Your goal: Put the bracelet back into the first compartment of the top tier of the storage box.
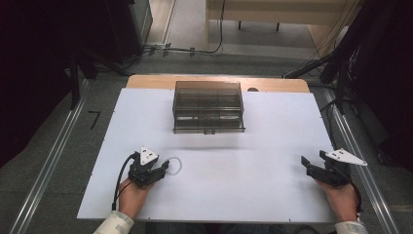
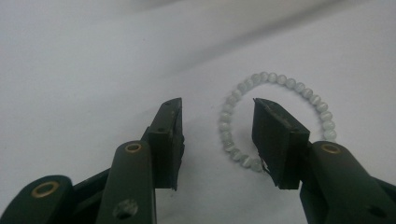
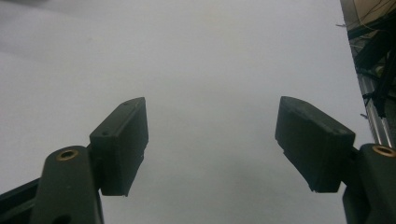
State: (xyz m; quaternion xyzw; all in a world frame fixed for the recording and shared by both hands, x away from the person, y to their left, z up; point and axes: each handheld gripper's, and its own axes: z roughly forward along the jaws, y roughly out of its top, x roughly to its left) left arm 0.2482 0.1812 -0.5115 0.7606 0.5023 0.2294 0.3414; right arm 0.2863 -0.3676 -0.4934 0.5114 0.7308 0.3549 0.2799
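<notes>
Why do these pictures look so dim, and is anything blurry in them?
High view: the white table is lit, the surroundings fall into darkness, and the smoky box looks murky. Left gripper view: the bracelet is fairly sharp, the near jaws soft, and a broad shadow crosses the top. Right gripper view: dull grey light, soft shadows.

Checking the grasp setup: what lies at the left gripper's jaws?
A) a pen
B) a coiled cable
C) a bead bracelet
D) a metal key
C: in the left gripper view a ring of pale beads, the bead bracelet, lies on the white table at the left gripper.
</notes>
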